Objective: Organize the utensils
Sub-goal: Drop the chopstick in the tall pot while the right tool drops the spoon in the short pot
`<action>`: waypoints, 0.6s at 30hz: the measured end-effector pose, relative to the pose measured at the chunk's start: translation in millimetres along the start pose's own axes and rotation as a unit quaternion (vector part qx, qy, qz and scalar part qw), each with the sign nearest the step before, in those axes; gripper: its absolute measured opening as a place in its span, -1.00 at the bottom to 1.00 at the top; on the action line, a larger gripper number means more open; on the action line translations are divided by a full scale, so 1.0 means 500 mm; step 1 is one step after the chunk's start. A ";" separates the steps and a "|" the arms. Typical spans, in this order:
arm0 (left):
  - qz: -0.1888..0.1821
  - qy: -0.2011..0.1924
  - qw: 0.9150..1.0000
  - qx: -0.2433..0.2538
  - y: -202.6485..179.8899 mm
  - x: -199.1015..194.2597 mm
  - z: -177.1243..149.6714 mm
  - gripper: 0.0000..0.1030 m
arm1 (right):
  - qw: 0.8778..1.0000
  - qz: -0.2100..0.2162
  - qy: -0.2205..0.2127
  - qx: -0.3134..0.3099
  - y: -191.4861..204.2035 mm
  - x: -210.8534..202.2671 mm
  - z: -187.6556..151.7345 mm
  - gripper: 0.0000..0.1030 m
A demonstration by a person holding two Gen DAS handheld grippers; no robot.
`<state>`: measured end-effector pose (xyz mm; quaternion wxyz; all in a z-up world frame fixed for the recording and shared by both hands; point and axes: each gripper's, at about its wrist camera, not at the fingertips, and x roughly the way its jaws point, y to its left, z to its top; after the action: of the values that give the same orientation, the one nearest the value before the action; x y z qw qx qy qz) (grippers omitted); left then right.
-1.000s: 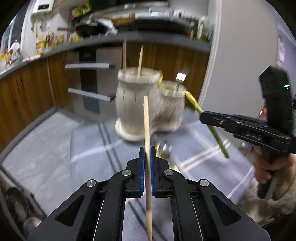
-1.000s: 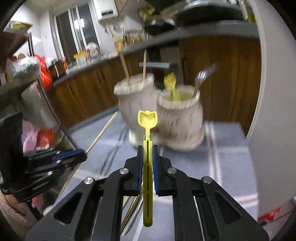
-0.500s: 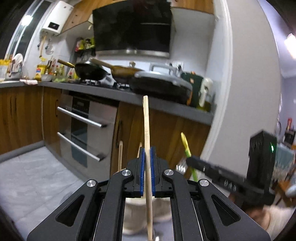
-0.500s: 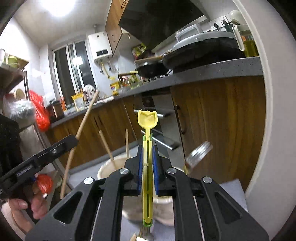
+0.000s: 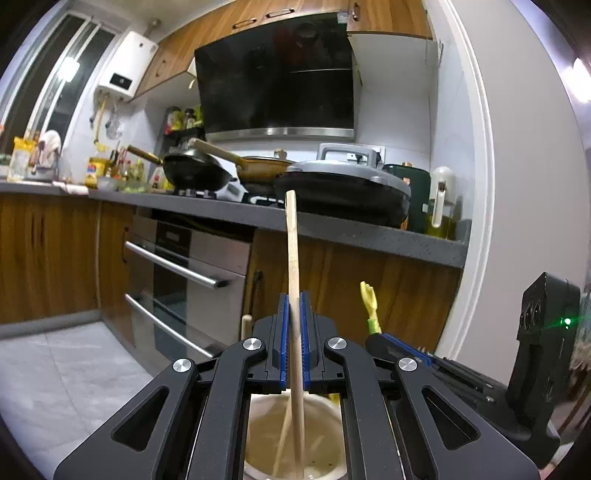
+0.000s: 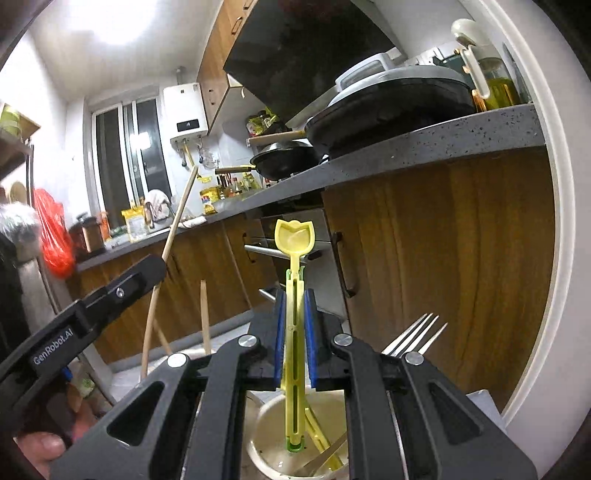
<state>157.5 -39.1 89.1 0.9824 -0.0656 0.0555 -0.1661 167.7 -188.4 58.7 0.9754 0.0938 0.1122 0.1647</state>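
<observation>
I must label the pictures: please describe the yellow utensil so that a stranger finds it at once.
Find the right gripper before the wooden cabinets. It is shut on the yellow utensil, standing over a cream holder. Unlike the fork and wooden chopsticks nearby, it is plastic, with a tulip-shaped top.

Both views are lit by indoor artificial light. In the right wrist view, a ceiling light (image 6: 110,22) is blown out to a white patch at the upper left, and the nearby ceiling is washed pale. In the left wrist view, a glaring spot is seen at the right edge (image 5: 581,79), and a lamp is reflected in the window (image 5: 70,66). The range hood (image 5: 277,74) is rendered almost black. Straight lines are bent strongly toward the edges, and the corners are cut off by dark vignetting. Little motion blur is visible; the counter (image 5: 332,225) is rendered sharply.
</observation>
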 end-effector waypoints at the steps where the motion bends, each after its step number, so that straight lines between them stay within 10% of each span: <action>1: 0.005 -0.001 1.000 0.006 -0.001 0.000 -0.005 -0.88 | 1.000 -0.002 0.004 -0.010 0.006 0.004 -0.008 -0.81; 18: -0.004 0.053 0.998 0.038 0.008 -0.096 -0.064 -0.88 | 0.998 -0.008 0.063 -0.024 -0.002 -0.057 -0.054 -0.81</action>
<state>109.7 -22.8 61.4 0.9792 -0.0200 0.1005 -0.1750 134.9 -195.2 38.0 0.9697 0.0584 0.1703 0.1649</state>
